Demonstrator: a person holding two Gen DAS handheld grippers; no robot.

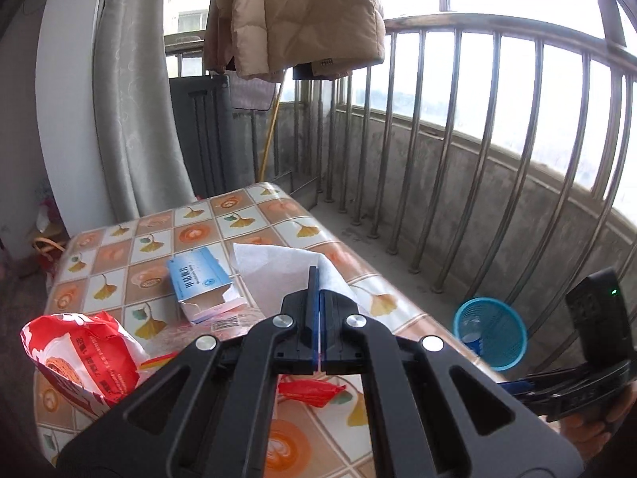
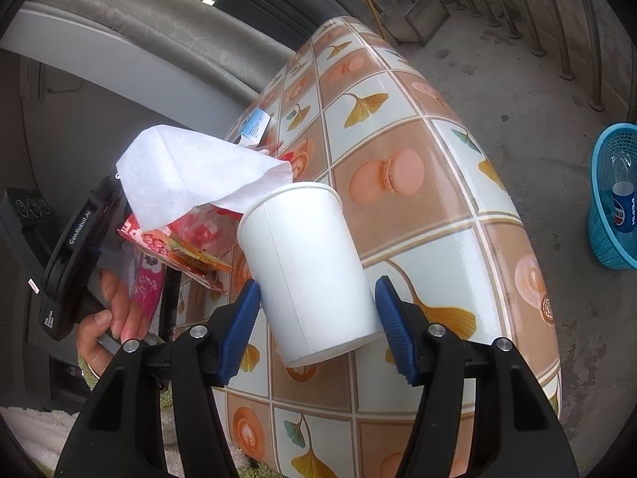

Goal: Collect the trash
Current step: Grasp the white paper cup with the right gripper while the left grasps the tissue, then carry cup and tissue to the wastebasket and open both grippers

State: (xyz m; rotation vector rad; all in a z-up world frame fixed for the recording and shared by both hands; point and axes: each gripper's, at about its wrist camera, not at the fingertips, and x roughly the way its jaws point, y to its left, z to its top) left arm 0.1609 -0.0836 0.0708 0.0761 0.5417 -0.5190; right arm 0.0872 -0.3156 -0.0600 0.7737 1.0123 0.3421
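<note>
My left gripper [image 1: 317, 279] is shut on a white tissue [image 1: 274, 267], held up off the table. In the right wrist view the same tissue [image 2: 187, 171] hangs from the left gripper's black body [image 2: 75, 239], gripped by a hand [image 2: 111, 314]. My right gripper [image 2: 317, 288] is shut on a white paper cup [image 2: 306, 263], tilted above the table with a blue pad on each side. A red snack bag [image 1: 87, 354], a torn blue-and-white box [image 1: 203, 283] and a small red wrapper [image 1: 310, 392] lie on the table.
The table [image 2: 418, 207] has a glossy cloth with leaf and macaron squares. A blue mesh basket [image 2: 615, 199] stands on the concrete floor to its right with a Pepsi can [image 2: 623, 207] inside. Metal railings [image 1: 458, 159] and a hanging tan jacket [image 1: 298, 16] lie beyond.
</note>
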